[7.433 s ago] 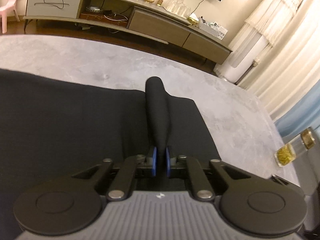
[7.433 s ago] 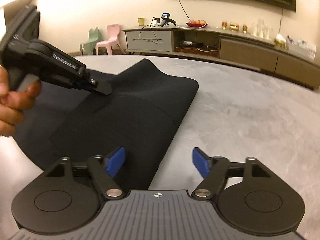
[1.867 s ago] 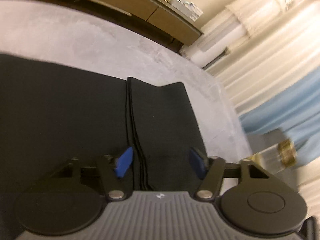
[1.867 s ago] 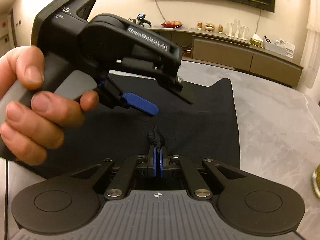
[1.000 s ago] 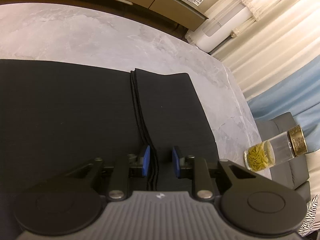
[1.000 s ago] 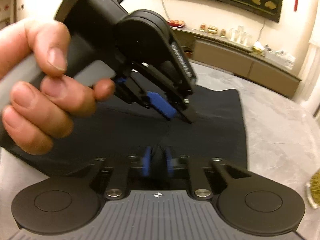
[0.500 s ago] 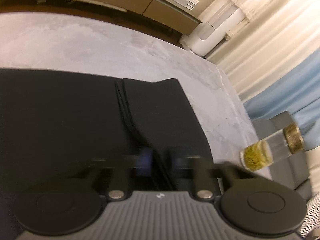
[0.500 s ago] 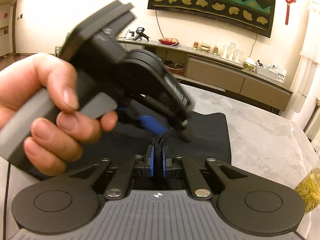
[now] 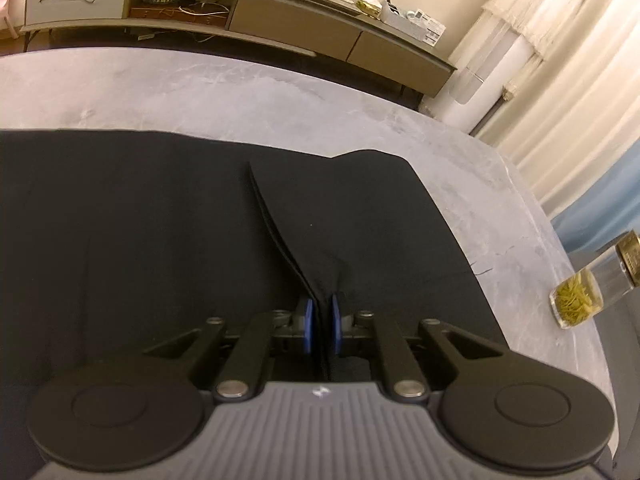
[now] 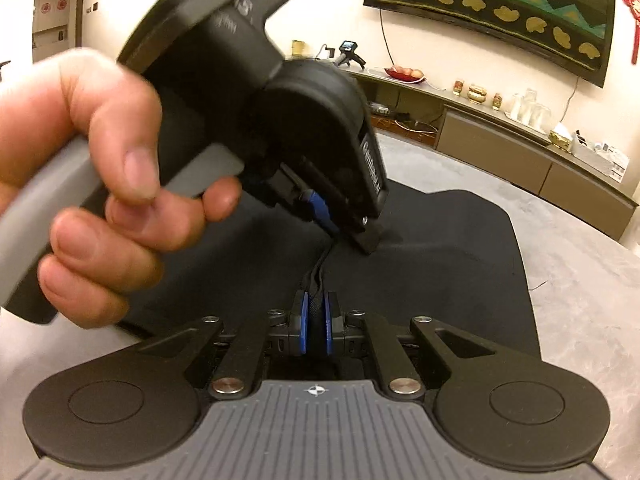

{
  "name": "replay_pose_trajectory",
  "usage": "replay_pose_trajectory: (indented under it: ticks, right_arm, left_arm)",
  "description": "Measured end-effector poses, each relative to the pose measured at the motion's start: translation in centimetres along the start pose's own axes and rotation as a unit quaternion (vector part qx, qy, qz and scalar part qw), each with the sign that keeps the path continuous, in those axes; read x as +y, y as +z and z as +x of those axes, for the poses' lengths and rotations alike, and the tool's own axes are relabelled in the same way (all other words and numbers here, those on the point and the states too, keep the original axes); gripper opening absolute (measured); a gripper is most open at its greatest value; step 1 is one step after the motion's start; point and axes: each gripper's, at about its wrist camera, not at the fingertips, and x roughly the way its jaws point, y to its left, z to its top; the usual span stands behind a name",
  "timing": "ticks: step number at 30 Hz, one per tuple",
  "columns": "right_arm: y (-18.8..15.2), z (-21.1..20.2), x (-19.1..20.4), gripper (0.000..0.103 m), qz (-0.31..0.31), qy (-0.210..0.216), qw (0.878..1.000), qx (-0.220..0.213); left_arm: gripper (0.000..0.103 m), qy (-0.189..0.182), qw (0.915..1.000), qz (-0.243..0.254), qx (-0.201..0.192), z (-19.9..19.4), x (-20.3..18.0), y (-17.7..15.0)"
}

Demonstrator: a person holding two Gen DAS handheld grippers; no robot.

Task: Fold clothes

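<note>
Lying flat across the grey counter (image 9: 240,92), the black cloth (image 9: 120,240) fills the left wrist view from 9 o'clock to about 3 o'clock. At its middle a layered edge of the cloth lifts off the flat part and runs down toward 6 o'clock, into the left tongs (image 9: 320,322). Those tongs are nearly closed, their blue pads (image 9: 307,324) pressing the raised edge from both sides. At 3 o'clock, apart from the cloth, a glass jar (image 9: 588,296) with yellow contents stands near the counter's rim. A long low cabinet (image 9: 280,12) runs along the wall at 12 o'clock.

In the right wrist view a hand (image 10: 88,184) at 9 o'clock grips the handle of the left tongs (image 10: 340,232), whose tip points down at the cloth (image 10: 460,272) near the picture's centre. From there a bunched ridge of cloth runs toward 6 o'clock into the right tongs (image 10: 316,332), which are likewise almost shut and pinch the bunch between blue pads (image 10: 303,328). The rest of the cloth spreads flat on the counter (image 10: 580,292) toward 2 o'clock.
</note>
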Motion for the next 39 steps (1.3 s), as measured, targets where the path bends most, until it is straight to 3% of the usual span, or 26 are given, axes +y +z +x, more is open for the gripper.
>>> replay_pose_trajectory:
  ticks: [2, 4, 5, 7, 9, 14, 16, 18, 21, 24, 25, 26, 28, 29, 30, 31, 32, 34, 39]
  right_arm:
    - [0.3, -0.2, -1.5, 0.016, 0.027, 0.034, 0.999, 0.006]
    - [0.6, -1.2, -3.6, 0.032, 0.063, 0.074, 0.995, 0.006]
    - [0.8, -2.1, -5.0, 0.034, 0.090, 0.078, 0.993, -0.006]
    - [1.0, -3.5, -8.0, 0.034, 0.143, 0.053, 0.988, -0.028]
    - [0.7, -3.6, -10.6, 0.032, 0.177, 0.008, 0.984, -0.022]
    - [-0.7, -2.0, -11.9, 0.028, 0.165, -0.011, 0.985, 0.041]
    - [-0.4, -2.9, -11.8, 0.028, 0.168, -0.002, 0.985, 0.042]
    - [-0.6, -3.5, -11.7, 0.028, 0.154, -0.014, 0.987, 0.036]
    - [-1.4, -2.5, -12.1, 0.028, 0.147, -0.018, 0.988, 0.052]
    - [-0.8, -3.2, -12.5, 0.029, 0.158, -0.017, 0.986, 0.047]
    - [-0.8, -3.4, -12.8, 0.038, 0.162, -0.021, 0.986, 0.040]
    - [-0.9, -3.5, -13.0, 0.057, 0.164, -0.031, 0.985, 0.036]
    - [-1.1, -3.5, -13.6, 0.079, 0.168, -0.051, 0.984, 0.029]
    - [-1.2, -3.3, -13.8, 0.079, 0.170, -0.057, 0.983, 0.030]
    - [-1.5, -2.9, -14.0, 0.078, 0.170, -0.056, 0.983, 0.039]
    - [-1.7, -2.5, -14.0, 0.061, 0.168, -0.053, 0.983, 0.046]
    - [-1.8, -2.1, -13.8, 0.027, 0.160, -0.047, 0.985, 0.048]
    - [-1.6, -2.2, -13.1, 0.010, 0.138, -0.051, 0.988, 0.040]
    - [-0.5, -4.3, -10.8, 0.006, 0.079, -0.067, 0.995, -0.010]
  left_arm:
    - [0.009, 0.008, 0.9999, 0.012, -0.009, -0.5, -0.3, 0.2]
    - [0.009, 0.014, 0.9995, 0.020, -0.019, -1.1, -0.4, 0.4]
    - [0.009, 0.014, 0.9993, 0.022, -0.025, -1.5, -0.3, 0.5]
    - [0.009, 0.020, 0.9989, 0.030, -0.030, -2.0, -0.3, 0.7]
    - [0.009, 0.033, 0.9986, 0.040, -0.012, -1.1, -0.3, 0.7]
    - [0.011, 0.043, 0.9976, 0.055, 0.000, -0.9, -0.5, -0.1]
    - [0.019, 0.032, 0.9984, 0.046, -0.002, -1.6, -0.3, -0.3]
    - [0.019, 0.023, 0.9991, 0.035, -0.001, -2.1, 0.2, -0.8]
    - [0.017, 0.036, 0.9973, 0.063, 0.002, -1.9, 0.0, -1.8]
    - [0.017, 0.038, 0.9981, 0.049, 0.007, -2.6, 0.4, -1.4]
    - [0.017, 0.040, 0.9982, 0.045, 0.002, -3.0, 0.4, -1.3]
    - [0.018, 0.041, 0.9984, 0.040, -0.007, -3.7, 0.4, -1.1]
    - [0.027, 0.038, 0.9986, 0.031, -0.022, -4.9, 0.1, -0.7]
    - [0.031, 0.034, 0.9985, 0.032, -0.028, -5.3, -0.4, -0.4]
    - [0.040, 0.029, 0.9985, 0.035, -0.031, -5.4, -1.3, 0.0]
    - [0.045, 0.022, 0.9984, 0.043, -0.030, -5.1, -2.3, 0.5]
    - [0.045, 0.015, 0.9981, 0.055, -0.023, -4.6, -3.7, 1.2]
    - [0.048, 0.007, 0.9964, 0.084, -0.010, -3.2, -6.2, 2.2]
    - [0.061, 0.007, 0.9887, 0.143, 0.044, 1.5, -12.0, 3.7]
